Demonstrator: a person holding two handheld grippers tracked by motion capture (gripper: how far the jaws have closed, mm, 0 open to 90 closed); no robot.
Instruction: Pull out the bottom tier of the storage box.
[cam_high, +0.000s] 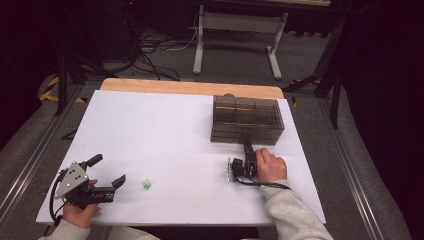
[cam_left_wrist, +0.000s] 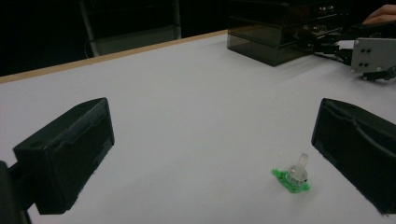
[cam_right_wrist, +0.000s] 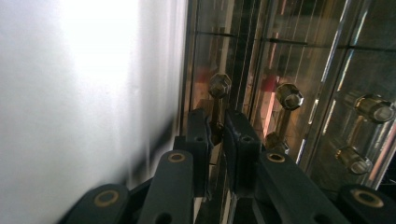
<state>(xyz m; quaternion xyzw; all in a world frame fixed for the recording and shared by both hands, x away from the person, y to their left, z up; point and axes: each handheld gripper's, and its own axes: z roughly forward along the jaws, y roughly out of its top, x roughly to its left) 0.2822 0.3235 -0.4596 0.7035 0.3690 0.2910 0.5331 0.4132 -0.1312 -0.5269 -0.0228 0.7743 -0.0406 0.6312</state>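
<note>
A small green-based piece with a clear knob (cam_high: 146, 184) lies on the white table near the front. In the left gripper view the piece (cam_left_wrist: 294, 177) sits low, just inside the right-hand jaw, untouched. My left gripper (cam_high: 107, 171) rests at the front left, open, with its jaws spread wide (cam_left_wrist: 210, 135). A smoky transparent drawer box (cam_high: 247, 120) stands at the back right. My right gripper (cam_high: 247, 141) reaches its front face and is shut (cam_right_wrist: 216, 128) on a brass drawer handle (cam_right_wrist: 218, 88). Two more brass handles (cam_right_wrist: 288, 97) show beside it.
A bare wooden strip (cam_high: 190, 87) runs along the table's far edge, and dark floor with cables and a desk frame (cam_high: 235, 30) lies beyond. The other gripper's grey plate (cam_left_wrist: 373, 53) shows by the drawer box (cam_left_wrist: 275, 32). Open white table (cam_high: 165, 135) spans the middle.
</note>
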